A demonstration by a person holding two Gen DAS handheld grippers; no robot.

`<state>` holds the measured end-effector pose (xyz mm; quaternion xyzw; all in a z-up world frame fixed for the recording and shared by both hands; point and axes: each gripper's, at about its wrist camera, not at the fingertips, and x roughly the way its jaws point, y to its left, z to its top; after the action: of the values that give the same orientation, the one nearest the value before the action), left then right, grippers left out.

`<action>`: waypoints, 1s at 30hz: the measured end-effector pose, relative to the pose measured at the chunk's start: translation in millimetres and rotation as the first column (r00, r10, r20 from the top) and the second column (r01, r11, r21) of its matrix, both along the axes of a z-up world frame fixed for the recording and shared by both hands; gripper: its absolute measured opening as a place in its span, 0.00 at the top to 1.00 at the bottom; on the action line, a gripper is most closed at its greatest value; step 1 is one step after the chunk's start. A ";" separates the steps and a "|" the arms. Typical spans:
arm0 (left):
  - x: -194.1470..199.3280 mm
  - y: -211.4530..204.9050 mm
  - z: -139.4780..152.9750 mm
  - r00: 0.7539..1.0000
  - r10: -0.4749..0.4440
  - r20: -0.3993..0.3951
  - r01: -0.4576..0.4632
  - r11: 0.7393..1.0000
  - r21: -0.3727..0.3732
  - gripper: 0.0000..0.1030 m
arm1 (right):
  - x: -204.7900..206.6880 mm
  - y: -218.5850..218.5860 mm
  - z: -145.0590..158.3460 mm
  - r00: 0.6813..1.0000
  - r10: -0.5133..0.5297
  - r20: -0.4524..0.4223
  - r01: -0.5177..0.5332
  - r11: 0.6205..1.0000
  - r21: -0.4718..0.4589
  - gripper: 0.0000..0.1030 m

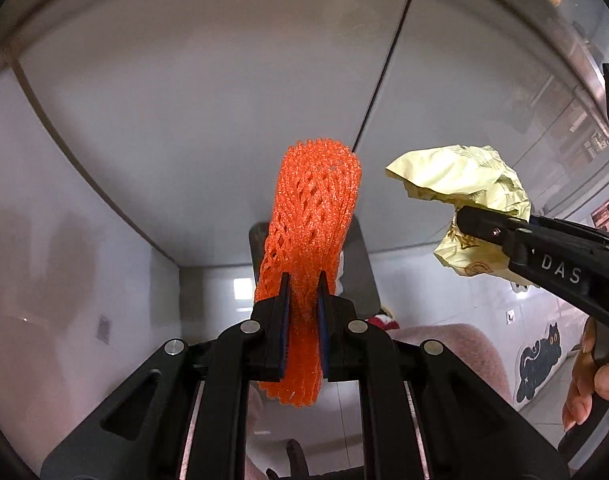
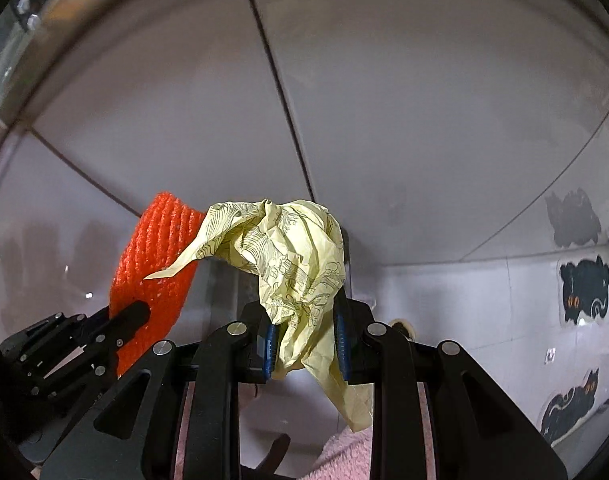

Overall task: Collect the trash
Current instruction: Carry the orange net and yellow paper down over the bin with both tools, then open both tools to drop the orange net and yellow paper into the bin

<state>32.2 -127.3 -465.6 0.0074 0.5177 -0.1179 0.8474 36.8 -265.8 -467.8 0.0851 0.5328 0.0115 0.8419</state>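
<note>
Blue-padded jaws of the left gripper (image 1: 304,300) were pinched nearly closed on an orange foam net sleeve (image 1: 312,216), which stood up between the pads and drooped a little below them. Beside it, the right gripper (image 2: 304,336) was clamped partway on a crumpled yellow printed wrapper (image 2: 288,256), its tail hanging beneath the fingers. Both pieces of trash were in the air, near each other but apart, above a white glossy table top (image 1: 184,100) split by a dark seam (image 1: 384,72). Its front edge lay just under the two loads, with pale floor tiles (image 2: 484,312) and cat-shaped floor stickers (image 2: 584,288) beyond. A person's hand (image 1: 588,376) held the right tool's handle.

No bin was visible in either view, so the drop point could not be told. Judgement: carry step, both loads secured. To do it well, both grips should hold firm until each load is over the receptacle. The foam net is springy and could slip out; the wrapper's loose tail could snag. Keeping the tools apart avoids tangling.
</note>
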 end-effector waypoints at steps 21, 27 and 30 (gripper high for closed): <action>60.4 0.0 -110.9 0.981 -0.026 -0.192 0.029 1.000 0.011 0.90 | 63.3 8.7 -107.7 0.978 -0.002 -0.210 0.009 0.999 0.034 0.76; 62.7 -3.9 -127.1 0.974 -0.020 -0.226 0.021 1.000 0.005 0.90 | 79.8 5.0 -130.3 0.969 -0.006 -0.249 0.027 0.996 0.080 0.74; 66.0 -3.7 -128.9 0.971 -0.017 -0.238 0.018 1.000 0.002 0.88 | 78.7 4.2 -138.0 0.966 -0.005 -0.259 0.026 0.996 0.080 0.73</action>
<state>98.3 -131.0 -594.6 -0.0007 0.6158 -0.1242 0.7780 115.5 -261.6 -605.8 0.1247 0.6363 0.0158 0.7612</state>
